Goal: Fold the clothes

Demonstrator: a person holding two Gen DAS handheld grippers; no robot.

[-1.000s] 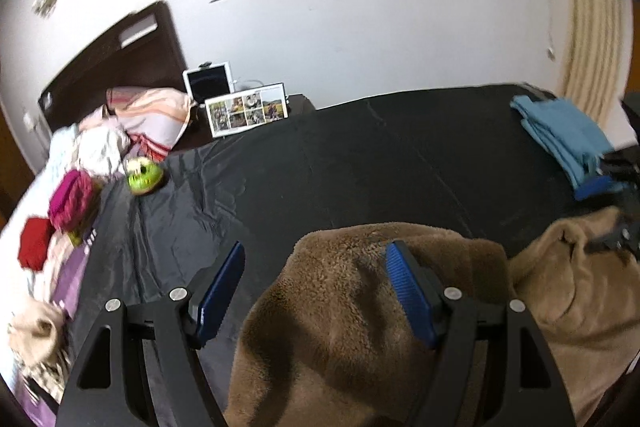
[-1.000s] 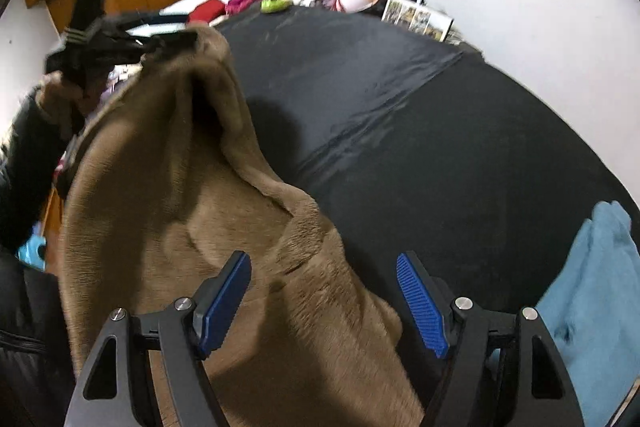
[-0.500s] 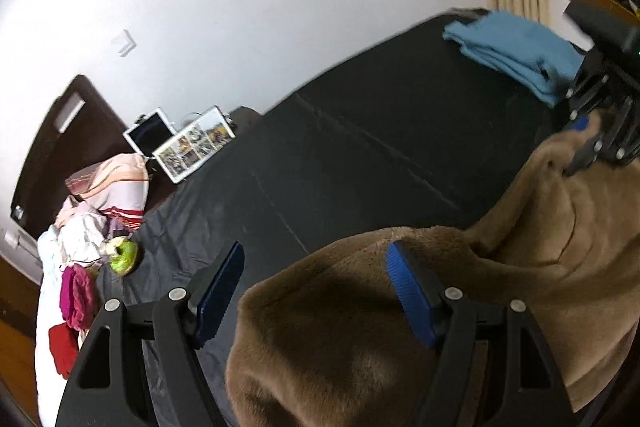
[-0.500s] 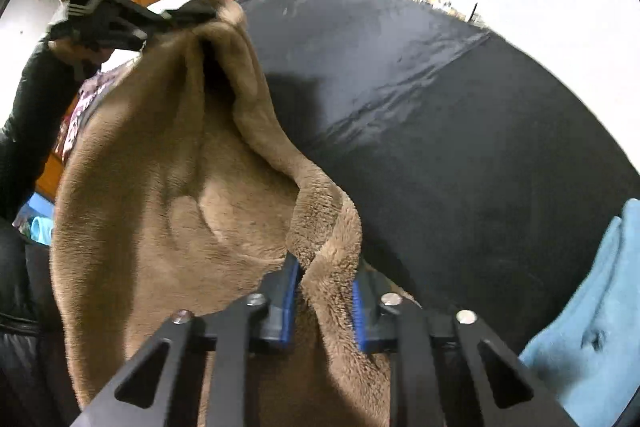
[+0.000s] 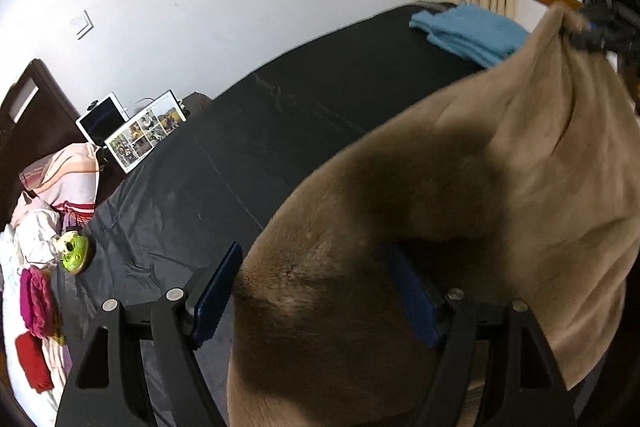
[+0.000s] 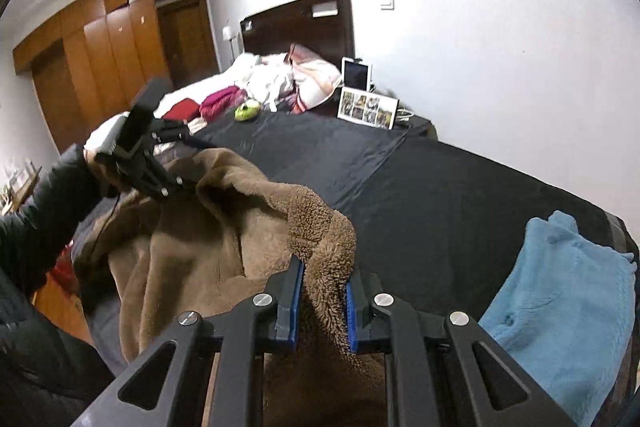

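Right wrist view: right tongs point(image 6: 322, 303) clamped tight on a rolled edge of the brown fleece garment point(image 6: 224, 239), blue pads pressing the pile from both sides. Garment hangs betw. both tools, above the near edge of the black-covered bed point(image 6: 440, 203). At left, a hand in a black sleeve point(image 6: 44, 215) holds the left tongs point(image 6: 172, 163) at the garment's other end.

Left wrist view: left tongs point(image 5: 316, 295) stand wide; fleece point(image 5: 460, 227) draped over the right finger and filling most of the gap, left pad bare and clear of the cloth, so no real pinch visible. Far right, the other tongs point(image 5: 592, 35) lift a corner of the fleece, blurred.

Folded blue garment point(image 6: 568, 307) lies on the bed's right end. Far left: pile of clothes point(image 5: 40, 267), green toy point(image 5: 74, 253), photo frame point(image 5: 146, 135), tablet point(image 5: 102, 119).
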